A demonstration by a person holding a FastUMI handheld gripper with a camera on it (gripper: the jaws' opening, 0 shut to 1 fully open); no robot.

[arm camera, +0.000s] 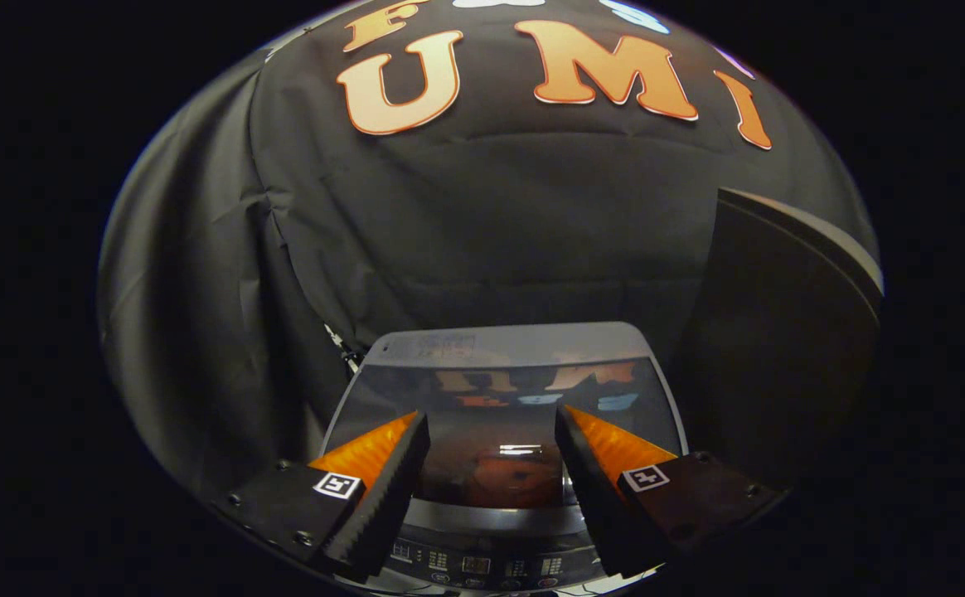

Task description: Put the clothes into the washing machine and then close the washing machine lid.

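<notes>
A top-loading washing machine (503, 348) stands below and ahead of me, its glossy dark lid (499, 406) lying flat and shut. Through the glass an orange-red shape (507, 479) shows dimly; I cannot tell whether it is clothing or a reflection. My gripper (492, 427) hovers above the lid's near part, open, with nothing between its orange and black fingers (383, 464). The control panel (482, 565) with buttons lies just under the fingers, at the machine's near edge.
Black cloth walls close in behind and to the left of the machine. A tall dark panel with a pale rim (789, 332) stands close on the machine's right.
</notes>
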